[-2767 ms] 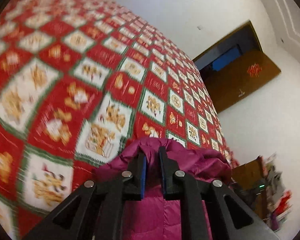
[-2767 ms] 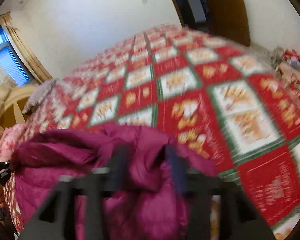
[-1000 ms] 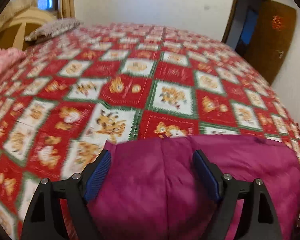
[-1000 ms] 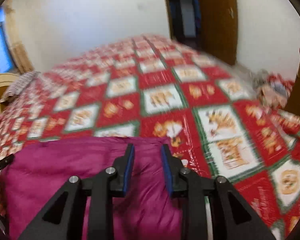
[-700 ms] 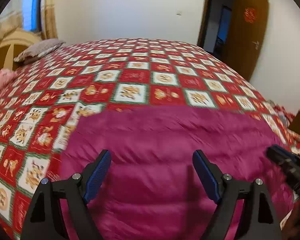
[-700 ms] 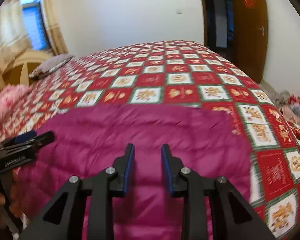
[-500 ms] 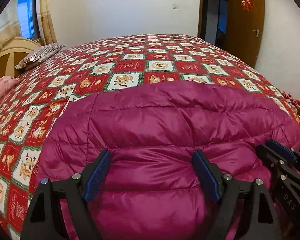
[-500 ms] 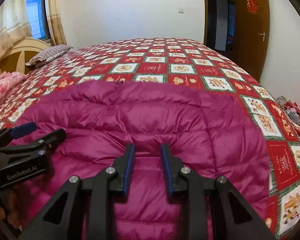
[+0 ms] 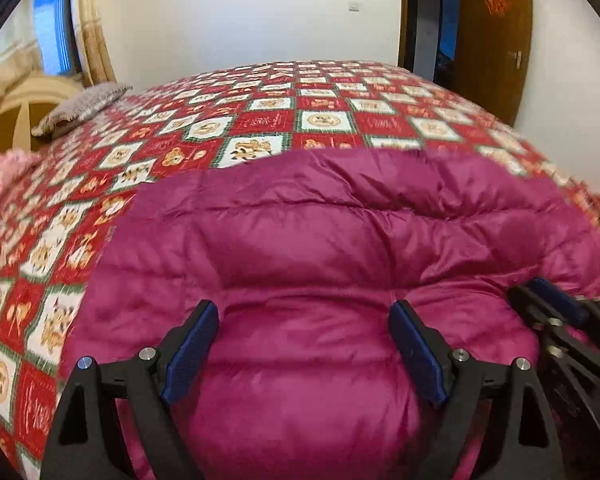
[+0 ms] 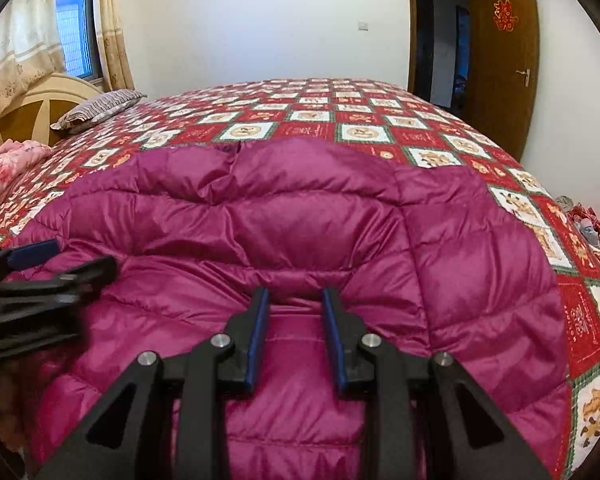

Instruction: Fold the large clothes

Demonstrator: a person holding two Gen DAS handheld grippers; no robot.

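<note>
A magenta quilted jacket (image 10: 292, 216) lies spread flat on the bed (image 10: 360, 120), over the red-and-white checked bedspread (image 9: 324, 120), at the near edge. No containers are in view.

The left tongs (image 9: 304, 348) stand wide and are opening; jacket fabric bulges between the blue pads (image 9: 190, 350) without being pinched. The right tongs (image 10: 294, 332) are narrowly set, with a fold of the jacket between the pads; whether they clamp it cannot be told.

A striped pillow (image 10: 100, 110) rests by the headboard (image 10: 36, 108). A brown door (image 10: 500, 60) stands open.
</note>
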